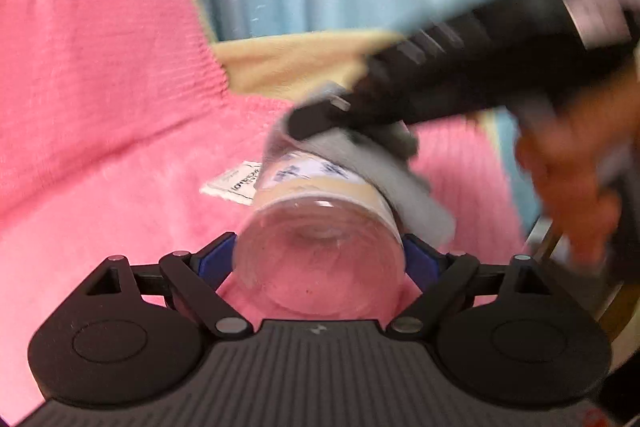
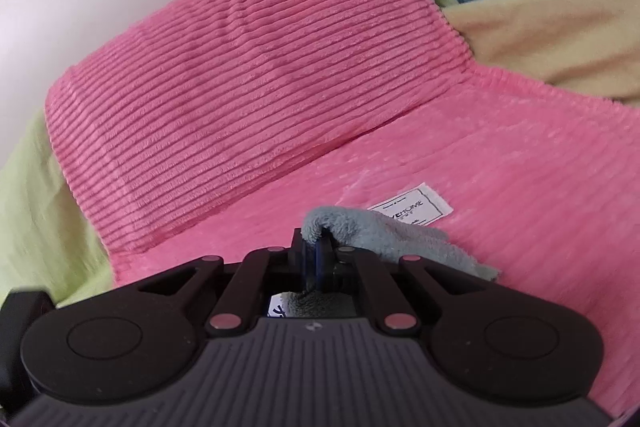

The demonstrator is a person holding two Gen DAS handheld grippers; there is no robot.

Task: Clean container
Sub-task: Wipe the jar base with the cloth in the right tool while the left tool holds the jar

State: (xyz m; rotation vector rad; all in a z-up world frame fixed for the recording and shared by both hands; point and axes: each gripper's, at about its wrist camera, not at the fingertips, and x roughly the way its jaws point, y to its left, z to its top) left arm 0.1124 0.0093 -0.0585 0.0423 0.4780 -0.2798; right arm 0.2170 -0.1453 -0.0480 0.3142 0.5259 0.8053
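grey cloth (image 2: 376, 231) pinched tight in right gripper (image 2: 316, 259); left gripper (image 1: 320, 259) clamps clear container (image 1: 320, 259).

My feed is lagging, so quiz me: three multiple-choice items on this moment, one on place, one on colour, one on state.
1. Where is the cloth pressed?
A. on the jar's side
B. inside the jar
C. flat on the blanket

2. What colour is the cloth?
A. pink
B. grey
C. yellow

3. How do the left tongs stand?
A. open and empty
B. shut on the cloth
C. shut on the jar

Answers:
1 A, the right tongs press the cloth against the jar's labelled wall in the left view.
2 B, it looks grey against the pink blanket.
3 C, both blue pads sit against the jar's base end.
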